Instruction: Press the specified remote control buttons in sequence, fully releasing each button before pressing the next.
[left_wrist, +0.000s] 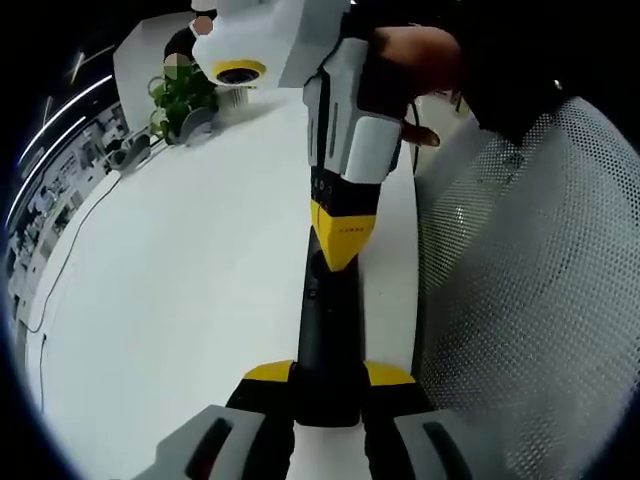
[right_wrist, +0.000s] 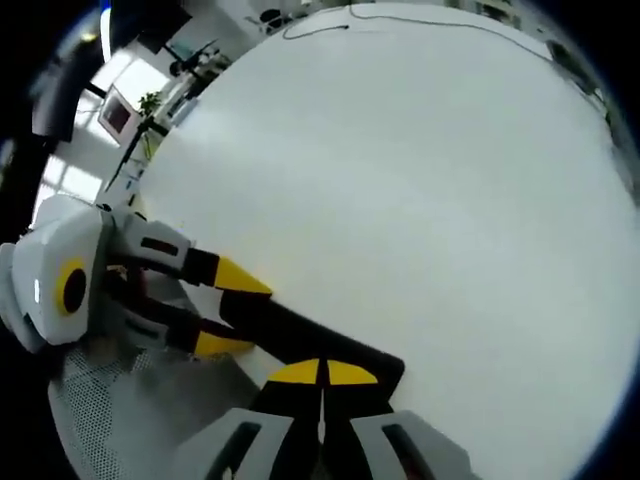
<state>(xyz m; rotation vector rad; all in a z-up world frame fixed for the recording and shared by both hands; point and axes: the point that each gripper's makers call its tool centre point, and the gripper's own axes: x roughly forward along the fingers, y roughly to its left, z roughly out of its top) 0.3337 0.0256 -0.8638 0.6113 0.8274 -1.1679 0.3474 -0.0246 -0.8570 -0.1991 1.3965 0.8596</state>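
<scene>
long black remote (left_wrist: 325, 340) clamped by left tongs (left_wrist: 328, 385).

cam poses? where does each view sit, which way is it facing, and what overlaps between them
Left gripper view: rides on the left tool, looking along the black remote it clamps, across the white table; the right tool comes down from the top onto the remote, a person's hand behind it; a plant at the far edge.
Right gripper view: rides on the right tool, jaws together, tips on the remote, looking down over the table; the left tool enters from the left.
Shared: remote, table, both tools.
</scene>
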